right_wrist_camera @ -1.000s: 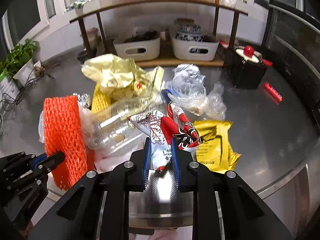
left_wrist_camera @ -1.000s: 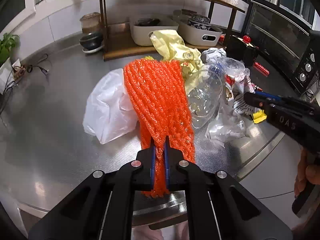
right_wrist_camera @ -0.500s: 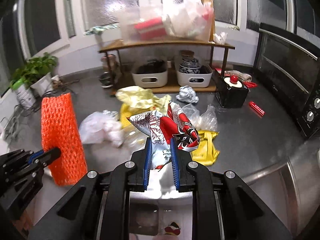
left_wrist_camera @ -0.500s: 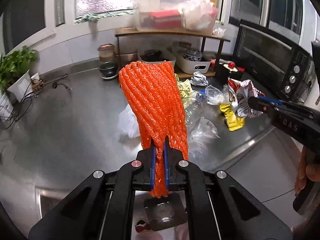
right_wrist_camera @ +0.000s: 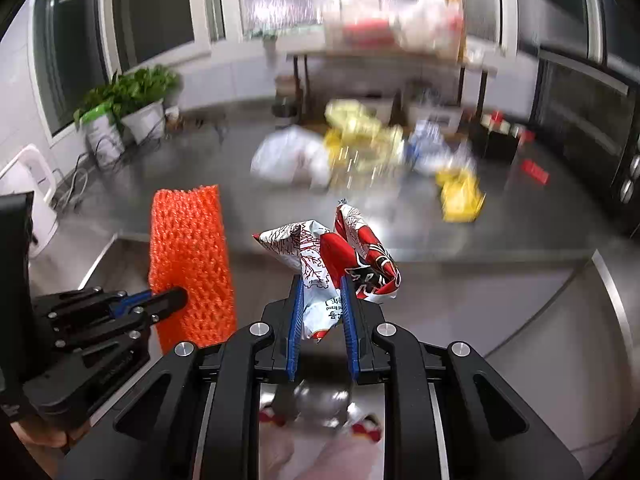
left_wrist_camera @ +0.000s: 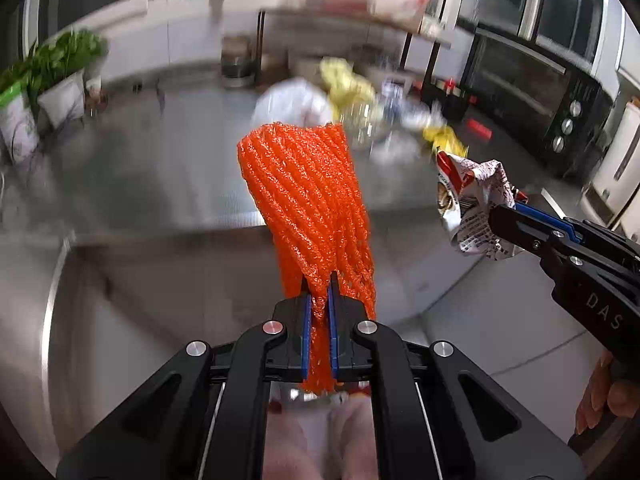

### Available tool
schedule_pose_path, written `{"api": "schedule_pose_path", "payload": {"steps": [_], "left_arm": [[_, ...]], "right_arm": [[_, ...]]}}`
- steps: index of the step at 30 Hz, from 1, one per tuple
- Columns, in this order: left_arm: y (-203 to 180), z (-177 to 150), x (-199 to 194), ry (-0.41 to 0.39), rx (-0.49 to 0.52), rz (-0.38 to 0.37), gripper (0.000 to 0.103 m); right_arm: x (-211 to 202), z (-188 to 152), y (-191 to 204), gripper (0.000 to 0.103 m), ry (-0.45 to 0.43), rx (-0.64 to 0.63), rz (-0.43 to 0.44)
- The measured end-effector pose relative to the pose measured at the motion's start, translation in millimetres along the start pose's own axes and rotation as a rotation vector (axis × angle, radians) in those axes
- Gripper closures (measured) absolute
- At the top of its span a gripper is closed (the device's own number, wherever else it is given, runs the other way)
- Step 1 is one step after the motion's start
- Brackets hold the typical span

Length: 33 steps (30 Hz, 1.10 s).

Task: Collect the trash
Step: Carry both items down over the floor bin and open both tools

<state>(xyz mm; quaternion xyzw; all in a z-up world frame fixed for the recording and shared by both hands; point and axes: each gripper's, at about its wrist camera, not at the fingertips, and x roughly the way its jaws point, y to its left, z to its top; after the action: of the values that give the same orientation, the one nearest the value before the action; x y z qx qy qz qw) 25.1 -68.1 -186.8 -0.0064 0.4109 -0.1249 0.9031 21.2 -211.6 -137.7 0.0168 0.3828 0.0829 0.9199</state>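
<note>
My left gripper (left_wrist_camera: 319, 292) is shut on an orange foam net sleeve (left_wrist_camera: 308, 200), held in the air off the front edge of the steel counter (left_wrist_camera: 160, 168). The sleeve also shows in the right wrist view (right_wrist_camera: 188, 256). My right gripper (right_wrist_camera: 321, 304) is shut on a crumpled red and white snack wrapper (right_wrist_camera: 340, 256), also held clear of the counter; it shows in the left wrist view (left_wrist_camera: 472, 204). More trash lies blurred on the counter: a white plastic bag (right_wrist_camera: 288, 156), yellow bags (right_wrist_camera: 360, 128) and a yellow wrapper (right_wrist_camera: 460, 196).
A wooden shelf rack (right_wrist_camera: 384, 64) with bins stands at the back. A black toaster oven (left_wrist_camera: 536, 92) is at the right. Potted plants (right_wrist_camera: 132, 108) and cables sit at the left. A shiny lidded bin (right_wrist_camera: 316, 400) shows on the floor below my right gripper.
Both grippers have pulled back and away from the counter with their trash in hold. The trash pile now looks smaller and farther off, and the view is motion blurred.
</note>
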Motion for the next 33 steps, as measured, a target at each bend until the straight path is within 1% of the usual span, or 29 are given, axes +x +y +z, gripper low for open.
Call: {"api": "schedule_pose_path", "payload": {"steps": [4,7,8,11,13,16,17,22,25,26,27,28,29,30,31,33], "left_arm": [[6,-40,39,0.094,-0.008,-0.004,0.097],[15,-65,81,0.174,-0.040,-0.026,0.097],[18,-76,101,0.206,-0.049,-0.023,0.097],[22,-98,144,0.268,-0.044,-0.018,0.097],[26,-110,173,0.302,-0.052,-0.017,0.097],[33,-126,221,0.361,-0.084,-0.019,0.097],[33,-131,235,0.377,-0.079,-0.021,0.097],[31,-148,293,0.449,-0.058,-0.026,0.097],[35,-156,311,0.474,-0.065,-0.023,0.095],[37,-157,315,0.482,-0.067,-0.022,0.089],[39,-159,316,0.486,-0.069,-0.020,0.078],[42,-160,316,0.486,-0.072,-0.021,0.075],[44,-160,317,0.484,-0.074,-0.020,0.071],[47,-160,315,0.481,-0.076,-0.018,0.067],[48,-158,314,0.476,-0.081,-0.018,0.066],[47,-153,306,0.460,-0.094,-0.020,0.061]], "right_arm": [[43,-45,0,0.083,0.108,0.039,0.038],[84,-75,-7,0.083,0.188,0.080,0.049],[99,-85,-10,0.083,0.215,0.095,0.051],[146,-110,-19,0.083,0.294,0.133,0.056],[184,-129,-25,0.083,0.353,0.165,0.060],[226,-148,-36,0.083,0.411,0.198,0.053],[245,-158,-39,0.083,0.441,0.211,0.058],[300,-187,-46,0.081,0.530,0.234,0.050],[321,-197,-48,0.080,0.562,0.256,0.055],[325,-197,-49,0.078,0.565,0.259,0.053],[328,-195,-49,0.078,0.565,0.261,0.050],[330,-193,-49,0.072,0.564,0.265,0.054],[330,-190,-48,0.062,0.561,0.267,0.057],[328,-190,-48,0.057,0.554,0.265,0.056],[325,-190,-46,0.054,0.546,0.261,0.056],[319,-181,-41,0.054,0.527,0.257,0.052]]}}
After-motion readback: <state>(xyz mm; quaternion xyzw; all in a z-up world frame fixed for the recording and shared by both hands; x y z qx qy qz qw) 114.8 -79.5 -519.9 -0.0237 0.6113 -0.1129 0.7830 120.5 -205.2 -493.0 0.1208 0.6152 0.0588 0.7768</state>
